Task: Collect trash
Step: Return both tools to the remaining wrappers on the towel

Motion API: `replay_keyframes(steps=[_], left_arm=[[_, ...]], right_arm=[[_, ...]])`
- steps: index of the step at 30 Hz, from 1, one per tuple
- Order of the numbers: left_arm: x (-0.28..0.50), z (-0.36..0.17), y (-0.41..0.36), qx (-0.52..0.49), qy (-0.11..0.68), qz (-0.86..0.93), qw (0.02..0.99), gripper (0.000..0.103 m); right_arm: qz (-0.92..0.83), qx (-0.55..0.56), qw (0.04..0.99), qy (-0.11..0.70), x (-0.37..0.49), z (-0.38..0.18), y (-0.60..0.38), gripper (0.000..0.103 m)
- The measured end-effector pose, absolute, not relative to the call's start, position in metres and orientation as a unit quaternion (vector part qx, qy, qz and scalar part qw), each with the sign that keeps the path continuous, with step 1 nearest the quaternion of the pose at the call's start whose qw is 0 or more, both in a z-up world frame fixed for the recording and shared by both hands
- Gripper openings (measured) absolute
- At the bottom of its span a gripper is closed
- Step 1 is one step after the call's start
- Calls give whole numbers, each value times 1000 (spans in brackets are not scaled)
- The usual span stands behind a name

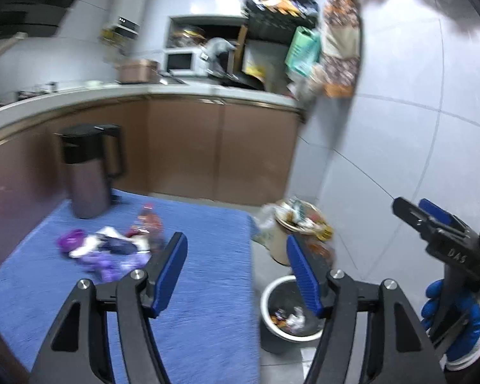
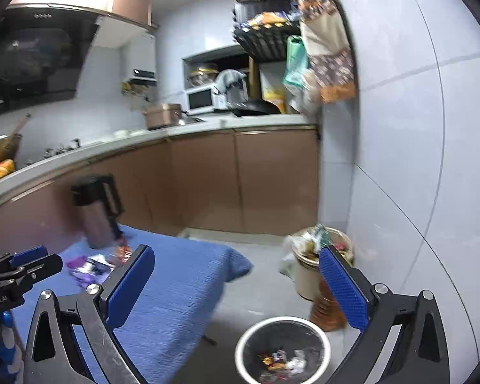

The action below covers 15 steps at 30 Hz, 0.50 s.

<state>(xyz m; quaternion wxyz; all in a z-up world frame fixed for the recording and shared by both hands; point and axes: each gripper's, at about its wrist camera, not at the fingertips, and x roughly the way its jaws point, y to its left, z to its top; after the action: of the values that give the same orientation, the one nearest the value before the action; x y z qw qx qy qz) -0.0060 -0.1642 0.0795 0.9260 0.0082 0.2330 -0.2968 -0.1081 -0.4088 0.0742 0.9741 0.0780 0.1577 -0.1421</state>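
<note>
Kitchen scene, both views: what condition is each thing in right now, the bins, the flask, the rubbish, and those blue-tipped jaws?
Left gripper: jaws open, nothing between them.
Right gripper: jaws wide open, empty.
Black bin: upright on the floor, uncovered, a few wrappers inside.
Beige bin: upright by the wall, overflowing.
Thermos: upright on the blue cloth, lid on.
Wrappers: heaped on the blue cloth, not yet collected.
</note>
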Motion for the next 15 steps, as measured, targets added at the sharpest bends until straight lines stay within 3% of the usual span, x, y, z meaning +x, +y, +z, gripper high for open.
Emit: replay_keyframes(steps=[15], left_arm=[[-54, 102, -15, -36, 152, -132, 979, 70]], right_arm=[[-30, 12, 988, 154, -101, 89, -293, 103]])
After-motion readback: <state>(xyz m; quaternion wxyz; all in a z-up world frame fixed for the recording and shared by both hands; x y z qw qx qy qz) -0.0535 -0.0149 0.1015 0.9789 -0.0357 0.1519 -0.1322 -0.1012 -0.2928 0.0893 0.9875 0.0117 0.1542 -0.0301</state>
